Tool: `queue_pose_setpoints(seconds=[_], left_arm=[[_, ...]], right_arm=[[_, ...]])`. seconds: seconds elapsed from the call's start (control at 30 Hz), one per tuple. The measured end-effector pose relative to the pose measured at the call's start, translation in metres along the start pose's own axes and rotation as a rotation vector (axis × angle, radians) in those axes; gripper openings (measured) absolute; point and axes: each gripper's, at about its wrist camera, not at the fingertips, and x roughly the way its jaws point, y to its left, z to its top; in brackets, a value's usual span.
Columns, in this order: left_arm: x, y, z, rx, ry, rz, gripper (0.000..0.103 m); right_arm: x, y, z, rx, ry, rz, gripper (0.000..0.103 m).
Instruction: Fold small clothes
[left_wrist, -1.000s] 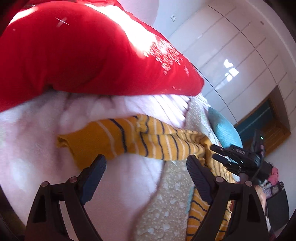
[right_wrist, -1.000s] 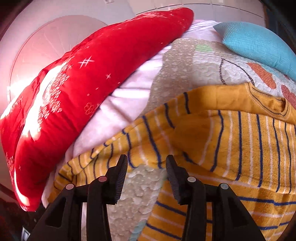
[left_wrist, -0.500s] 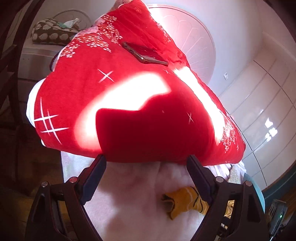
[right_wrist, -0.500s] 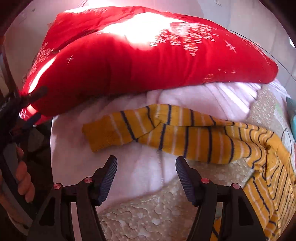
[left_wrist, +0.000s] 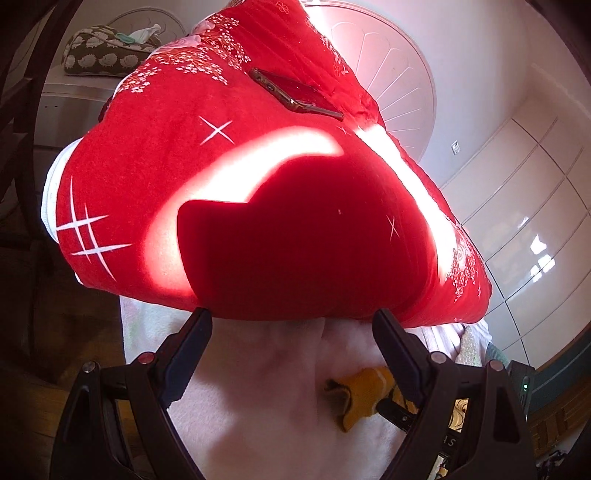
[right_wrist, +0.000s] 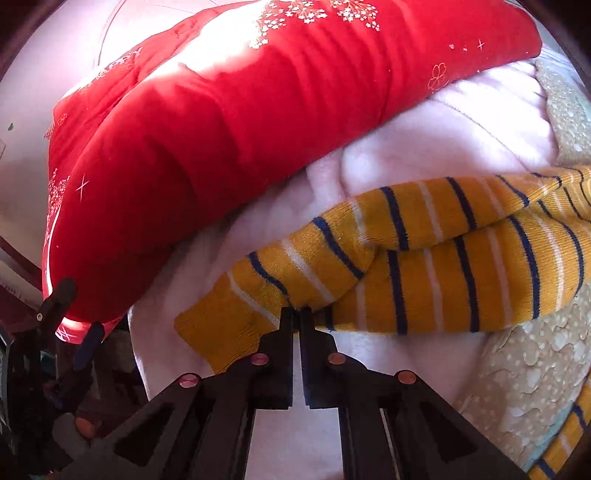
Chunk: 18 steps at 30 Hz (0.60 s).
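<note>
Sleeve work is the step in hand, and the two views show different sides of it.

Left wrist view: the left gripper has its jaws wide apart with nothing between them. A second ago they framed the striped sleeve; now they face the red quilt, which fills the space ahead of and above the jaws, with a phone lying on top of it. Only the cuff of the sleeve shows, low and behind the right jaw, on the white blanket. So this gripper has swung away from the garment and takes no part in the grasp.

Right wrist view: the right gripper has changed most. Half a second ago its jaws stood apart, short of the sleeve; now they are together, pinching the sleeve's near edge just beside the cuff. The sleeve runs from the jaws off to the right, doubled on itself, over the white blanket and the quilted bed cover. The left gripper shows far to the left of the jaws, well apart from the cloth.

Judging by this, the sleeve is now caught and can be carried inward over the body of the shirt. The pinch takes little cloth, so it may slip.
</note>
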Motion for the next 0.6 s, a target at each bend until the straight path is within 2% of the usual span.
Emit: queue_pose_setpoints(seconds=[0.17,0.3,0.47,0.6], left_arm=[[0.002,-0.009,-0.004,0.035,0.009,-0.011,0.088],[0.004,-0.016,-0.01,0.046,0.026,-0.024,0.088],[0.005,-0.028,-0.019,0.095,0.041,-0.032,0.088],[0.006,-0.038,-0.028,0.119,0.064,-0.05,0.088]], right_arm=[[-0.042,0.012,0.006,-0.061,-0.084,-0.036,0.004],[-0.094,0.001,0.013,-0.082,-0.164,-0.122,0.004],[-0.189,-0.057,0.017,-0.035,-0.255,-0.33,0.003],[-0.273,-0.136,-0.003,0.075,-0.306,-0.577,0.003]])
